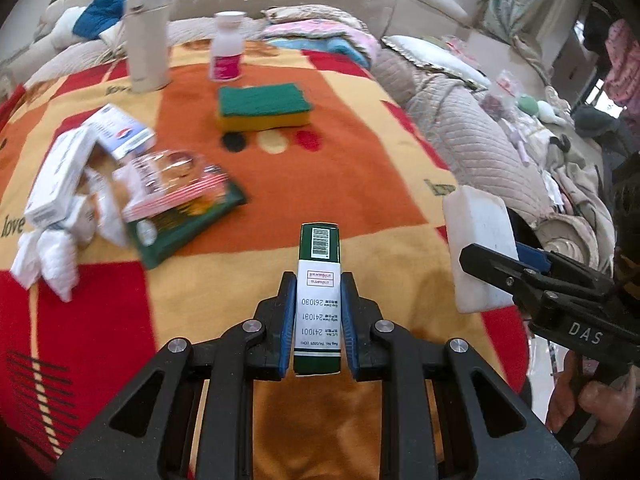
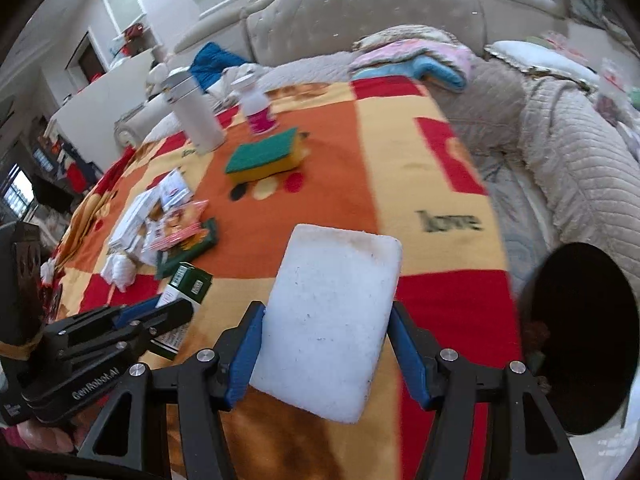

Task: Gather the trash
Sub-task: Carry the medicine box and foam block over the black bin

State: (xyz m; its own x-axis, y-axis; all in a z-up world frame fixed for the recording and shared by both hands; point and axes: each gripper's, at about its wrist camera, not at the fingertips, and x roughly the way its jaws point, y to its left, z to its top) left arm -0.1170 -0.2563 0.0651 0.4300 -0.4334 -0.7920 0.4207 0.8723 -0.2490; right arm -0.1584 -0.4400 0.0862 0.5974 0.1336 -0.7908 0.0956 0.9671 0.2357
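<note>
Fingers of the left gripper clamp a slim green-and-white carton on both long sides; its label reads "241001", "241031", "261030" beside a barcode. The right gripper, spread wider, grasps a white foam block between blue pads; its body reads "DAS", the left one "GenRobot.AI". Ahead and left of the carton lies a heap of tissues, wrappers and small boxes on a blanket printed "love". Farther ahead sit a green-yellow sponge, pink-labelled bottle and white flask.
</note>
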